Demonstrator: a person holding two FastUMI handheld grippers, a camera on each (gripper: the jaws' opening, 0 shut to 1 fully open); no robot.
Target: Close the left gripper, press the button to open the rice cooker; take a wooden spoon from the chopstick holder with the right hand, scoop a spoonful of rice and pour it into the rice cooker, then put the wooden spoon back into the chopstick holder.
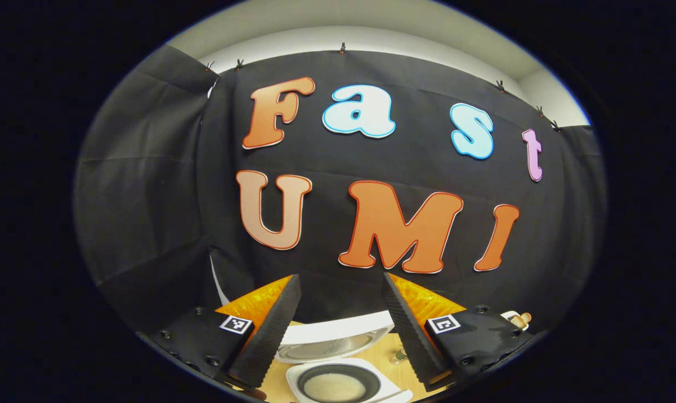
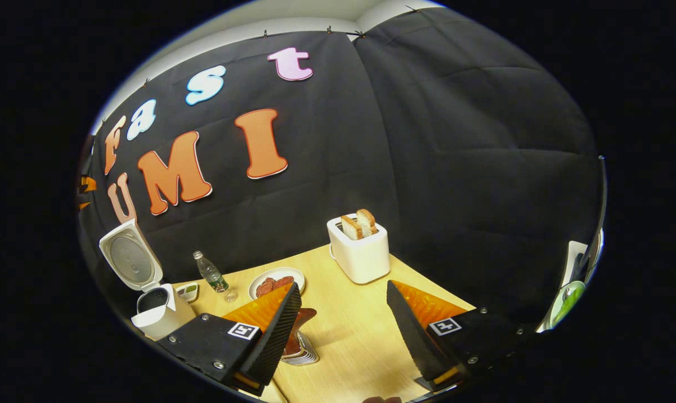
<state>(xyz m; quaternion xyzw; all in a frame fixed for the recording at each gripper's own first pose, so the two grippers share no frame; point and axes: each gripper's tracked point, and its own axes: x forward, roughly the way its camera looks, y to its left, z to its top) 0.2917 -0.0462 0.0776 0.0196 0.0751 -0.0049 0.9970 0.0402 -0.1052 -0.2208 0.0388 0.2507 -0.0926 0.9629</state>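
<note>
**Cooker open, rice inside, both grippers empty above the worktop**

In the left gripper view we look down on the rice cooker (image 1: 338,358): its lid is raised and white rice (image 1: 334,386) lies in the dark inner pot. The right gripper view gives the same cooker (image 2: 148,296) at the far left of the worktop (image 2: 349,336), lid upright. We judge the button press finished and at least one scoop already poured, so the task looks to be at or near its close, with the spoon due back in the chopstick holder.

The left gripper (image 1: 338,330) hangs above the cooker with its fingers spread wide and nothing between them. At the right edge of that view a small white container with something wooden poking out (image 1: 518,319) may be the chopstick holder; it is too small for us to be sure.

The right gripper (image 2: 343,330) is also wide apart and holds nothing. It hovers over the worktop, aimed toward the toaster (image 2: 359,252) with two slices of bread, a plate of food (image 2: 276,282) and a small bottle (image 2: 210,273). Just behind its left finger stands a reddish object on a ribbed base (image 2: 300,341), which we cannot identify.

If any move remains, it calls for checking that the spoon sits in the holder, then withdrawing both hands.
</note>
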